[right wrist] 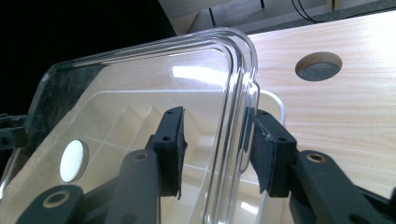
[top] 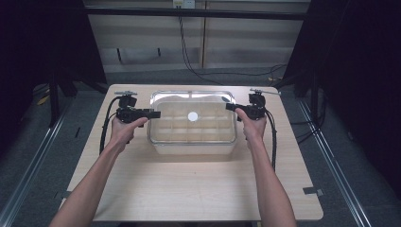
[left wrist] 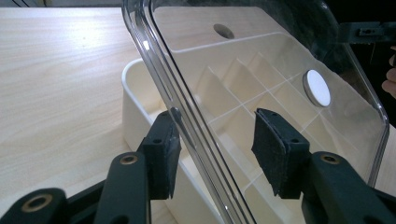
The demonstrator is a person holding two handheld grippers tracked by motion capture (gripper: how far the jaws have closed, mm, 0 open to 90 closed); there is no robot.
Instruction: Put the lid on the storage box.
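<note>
A white box with several compartments (top: 194, 148) stands at the middle back of the wooden table (top: 189, 189). A clear plastic lid (top: 156, 100) with a round white disc (top: 193, 116) at its centre lies over it. My left gripper (top: 156, 114) reaches in at the lid's left end. In the left gripper view the lid rim (left wrist: 163, 79) runs between the spread jaws of my left gripper (left wrist: 217, 140), close to one pad and well apart from the other. My right gripper (top: 229, 107) is at the right end. The lid edge (right wrist: 233, 116) stands between the jaws of my right gripper (right wrist: 217, 140), with a gap at one pad.
A round hole in the table (right wrist: 319, 66) lies beyond the box. Cables (top: 189, 56) trail over the floor behind the table. Dark curtains hang at both sides. Bare tabletop stretches in front of the box.
</note>
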